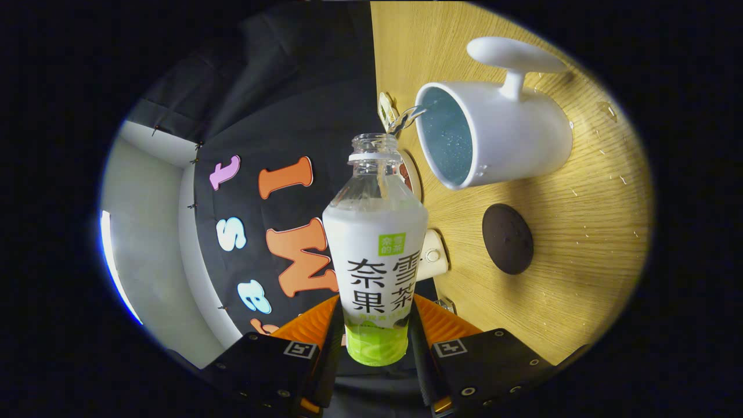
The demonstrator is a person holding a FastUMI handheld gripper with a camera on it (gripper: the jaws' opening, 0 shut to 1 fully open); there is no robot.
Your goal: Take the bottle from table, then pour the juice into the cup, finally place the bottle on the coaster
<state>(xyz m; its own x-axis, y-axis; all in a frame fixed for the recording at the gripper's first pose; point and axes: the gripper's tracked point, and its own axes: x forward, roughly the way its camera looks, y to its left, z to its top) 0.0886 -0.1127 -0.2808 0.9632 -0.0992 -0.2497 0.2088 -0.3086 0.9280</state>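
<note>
Right now, gripper: my gripper [376, 342] is closed onto the juice bottle [375, 255], with one finger pressing each side of its lower body, so the bottle sits firmly between the two fingers.
Bottle: a clear plastic bottle with a white wrap label turning green near the base; the cap is off and the open neck points away from me, beyond the fingers.
Tilt: the whole view is rolled, so the table [580, 232] stands like a wall on one side of the bottle; the bottle is tipped over with its mouth close to the rim of the cup.
Juice: a thin, clear stream [406, 118] runs from the bottle's mouth across the short gap to the lip of the cup.
Cup: a white mug [511, 142] with a pale blue inside, standing on the wooden table just beyond the bottle's mouth; its handle [514, 58] is on the side away from the bottle.
Coaster: a dark round coaster [507, 238] lies flat on the table beside the mug, apart from it, with nothing on it.
Table: light wood grain, with small droplets scattered on it near the mug.
Other items: a small white object [432, 255] sits at the table's edge, partly hidden behind the bottle; I cannot tell what it is.
Backdrop: black cloth hangs beyond the table edge.
</note>
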